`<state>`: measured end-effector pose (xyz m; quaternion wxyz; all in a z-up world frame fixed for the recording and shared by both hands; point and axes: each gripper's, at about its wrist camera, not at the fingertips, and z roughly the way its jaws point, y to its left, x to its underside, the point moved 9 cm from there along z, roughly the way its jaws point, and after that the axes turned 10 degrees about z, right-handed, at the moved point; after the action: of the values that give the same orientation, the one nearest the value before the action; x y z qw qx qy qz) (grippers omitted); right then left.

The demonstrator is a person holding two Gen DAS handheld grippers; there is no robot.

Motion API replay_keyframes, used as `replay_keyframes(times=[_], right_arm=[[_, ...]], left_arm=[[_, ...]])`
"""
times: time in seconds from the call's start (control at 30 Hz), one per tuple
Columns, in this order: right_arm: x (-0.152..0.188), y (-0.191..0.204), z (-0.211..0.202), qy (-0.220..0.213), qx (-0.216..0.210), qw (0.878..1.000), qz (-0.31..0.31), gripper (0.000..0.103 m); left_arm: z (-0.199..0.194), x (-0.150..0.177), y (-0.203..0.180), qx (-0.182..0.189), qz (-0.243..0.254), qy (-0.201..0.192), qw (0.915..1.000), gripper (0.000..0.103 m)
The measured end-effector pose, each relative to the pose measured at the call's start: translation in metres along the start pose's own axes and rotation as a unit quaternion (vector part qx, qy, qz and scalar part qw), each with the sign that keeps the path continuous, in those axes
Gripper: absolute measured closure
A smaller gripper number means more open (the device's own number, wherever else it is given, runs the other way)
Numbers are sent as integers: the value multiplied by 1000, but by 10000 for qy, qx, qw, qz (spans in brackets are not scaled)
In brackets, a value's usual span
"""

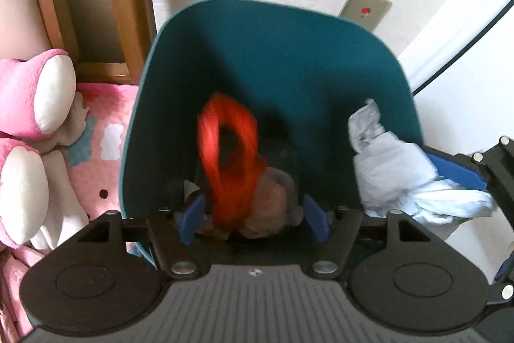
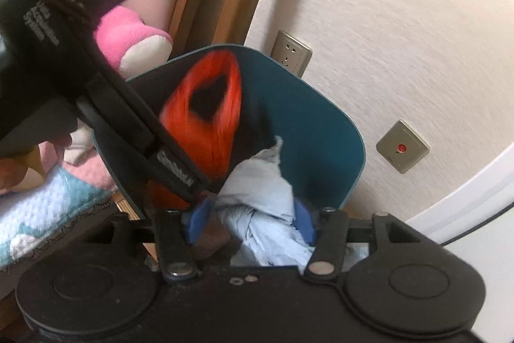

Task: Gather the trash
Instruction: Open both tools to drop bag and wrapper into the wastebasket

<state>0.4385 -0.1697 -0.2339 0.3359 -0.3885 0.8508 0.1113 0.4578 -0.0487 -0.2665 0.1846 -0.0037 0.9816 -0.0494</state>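
Teal bin [image 1: 289, 53]: left tool [image 1: 253, 214] spread apart over blurred red loop [image 1: 225, 156], possibly released; right tool [image 2: 250, 222] clamped on pale blue wad [image 2: 260, 201]

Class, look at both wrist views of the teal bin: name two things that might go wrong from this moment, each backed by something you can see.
1. The right gripper holds a pale blue crumpled tissue close to the teal bin wall; released there, it might catch on the rim or fall outside.
2. The left gripper looks open around the red looped piece, which is motion-blurred; it may swing out, or the two grippers might bump in the narrow opening.
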Motion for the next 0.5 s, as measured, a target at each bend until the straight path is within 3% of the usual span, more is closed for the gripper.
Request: replay_keyframes(times=[0.13, 0.27, 0.5], right_arm=[[1, 3, -13, -117, -30, 9999, 32, 36], [1, 8, -29, -257, -30, 9997, 54, 26], [0, 8, -65, -550, -37, 9976, 410, 25]], left_arm=[[-15, 3, -2, 62, 55, -113, 9999, 35], [-31, 5, -6, 86, 129, -265, 9995, 35], [-74, 14, -8, 24, 374, -615, 9974, 35]])
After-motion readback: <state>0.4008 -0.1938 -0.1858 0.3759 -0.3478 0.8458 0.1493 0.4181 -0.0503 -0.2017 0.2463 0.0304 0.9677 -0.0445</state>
